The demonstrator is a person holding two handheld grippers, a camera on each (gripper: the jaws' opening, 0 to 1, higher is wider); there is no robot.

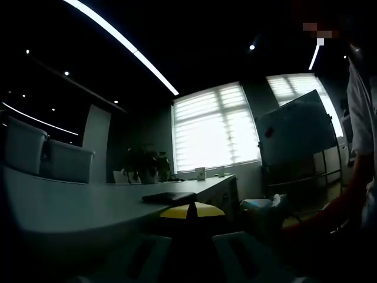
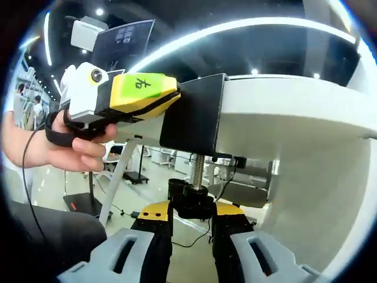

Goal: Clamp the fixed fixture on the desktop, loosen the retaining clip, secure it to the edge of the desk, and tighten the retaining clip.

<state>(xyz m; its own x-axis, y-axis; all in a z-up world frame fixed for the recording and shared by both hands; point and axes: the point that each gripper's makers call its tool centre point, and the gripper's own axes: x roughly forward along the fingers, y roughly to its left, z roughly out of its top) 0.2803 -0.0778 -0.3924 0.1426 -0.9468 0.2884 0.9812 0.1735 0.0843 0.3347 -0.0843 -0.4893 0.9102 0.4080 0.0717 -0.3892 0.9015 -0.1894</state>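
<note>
A black clamp fixture (image 2: 194,115) sits over the edge of the white desk (image 2: 294,112), its threaded screw (image 2: 197,168) hanging below with a black knob (image 2: 191,200). My right gripper (image 2: 191,215) points up from under the desk, shut on that knob. My left gripper (image 2: 168,97), yellow-green and held by a hand (image 2: 76,147), comes in from the left and is shut on the fixture's upper side. In the left gripper view, my left gripper (image 1: 191,212) lies level with the desk (image 1: 59,206), and the fixture's flat black top (image 1: 168,197) rests on the desktop.
Two pale chairs (image 1: 47,153) stand behind the desk on the left. A plant (image 1: 144,165) and a cup (image 1: 200,173) are at the far end, with a dark board on a stand (image 1: 294,132) by the bright window (image 1: 215,127). A person's red sleeve (image 1: 330,212) is at the right.
</note>
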